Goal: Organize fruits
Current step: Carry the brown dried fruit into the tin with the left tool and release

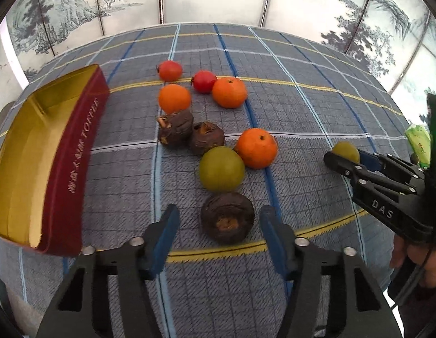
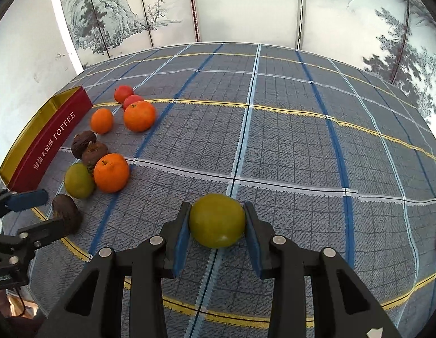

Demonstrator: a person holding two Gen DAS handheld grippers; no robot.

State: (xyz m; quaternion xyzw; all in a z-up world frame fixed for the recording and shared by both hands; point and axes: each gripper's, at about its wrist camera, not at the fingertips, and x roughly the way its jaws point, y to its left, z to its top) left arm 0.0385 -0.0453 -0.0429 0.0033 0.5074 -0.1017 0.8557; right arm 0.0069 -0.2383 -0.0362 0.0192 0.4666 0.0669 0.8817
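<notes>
Ten fruits lie on the blue-grey plaid tablecloth (image 2: pixel 288 146): nine clustered beside the red-and-gold rectangular toffee box (image 1: pixel 43 163), and one round green plum (image 2: pixel 216 219) set well apart to the right, pinched between the blue pads of the right gripper (image 2: pixel 217 224). Only the right wrist view shows the pads touching both sides of that plum; the left wrist view shows the same fruit (image 1: pixel 346 150) mostly hidden behind the black fingers. The left gripper (image 1: pixel 219 229) stands spread, its pads flanking a wrinkled dark-brown round fruit (image 1: pixel 227 217) without touching it. Just beyond sit a second green plum (image 1: pixel 222 168) and a round orange tangerine (image 1: pixel 256 148), touching each other. Two more brown fruits, two tangerines and two small red fruits lie farther back. The box lies open-topped at the table's left edge, its long axis running away from the camera, gold interior bare. Broad open cloth stretches right of the cluster toward the painted screen (image 2: pixel 246 5).
</notes>
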